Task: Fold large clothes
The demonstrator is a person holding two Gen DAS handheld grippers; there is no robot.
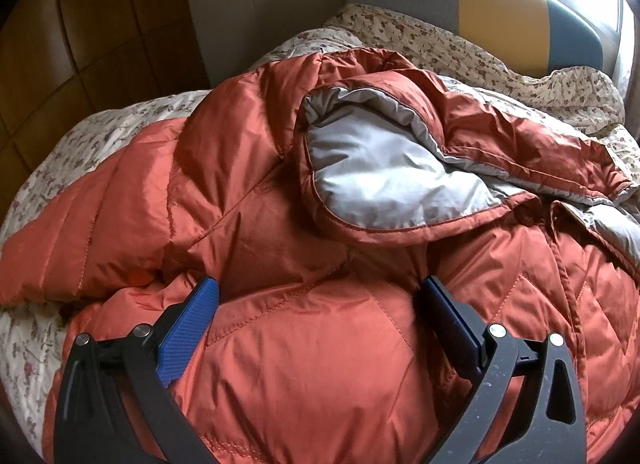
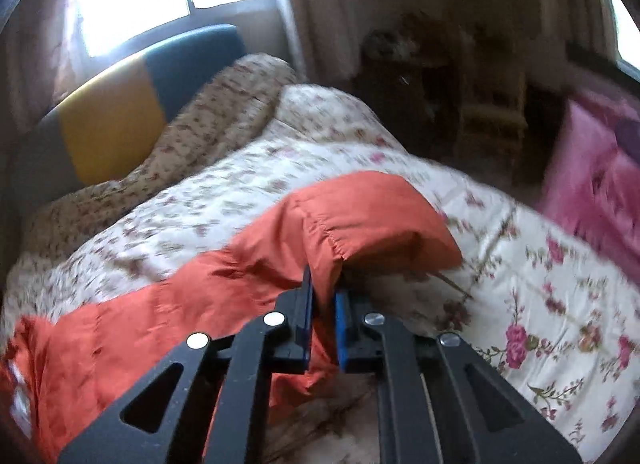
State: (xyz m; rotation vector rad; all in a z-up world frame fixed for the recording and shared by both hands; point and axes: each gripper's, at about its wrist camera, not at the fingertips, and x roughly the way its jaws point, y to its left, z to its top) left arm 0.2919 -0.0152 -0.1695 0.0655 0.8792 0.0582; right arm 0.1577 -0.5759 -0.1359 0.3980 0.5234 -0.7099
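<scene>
A big quilted orange down jacket (image 1: 304, 344) with grey lining (image 1: 384, 180) lies on a floral-covered bed. My left gripper (image 1: 320, 296) stands open, its blue pads (image 1: 188, 328) pressed down on the padded orange body, one on each side of a bulge. In the right wrist view, the jacket's sleeve (image 2: 360, 220) with its gathered cuff seam stretches over the bedspread. My right gripper (image 2: 325, 300) is shut on the sleeve fabric near the cuff, which is pinched between the blue pads (image 2: 342, 324).
A floral bedspread (image 2: 540, 284) covers the bed, with a crumpled floral quilt (image 1: 480, 52) at the head. The headboard (image 1: 500, 4) has grey, yellow and blue panels below a bright window. A pink cushion (image 2: 596, 184) and dark furniture (image 2: 460, 104) stand past the bed's right side.
</scene>
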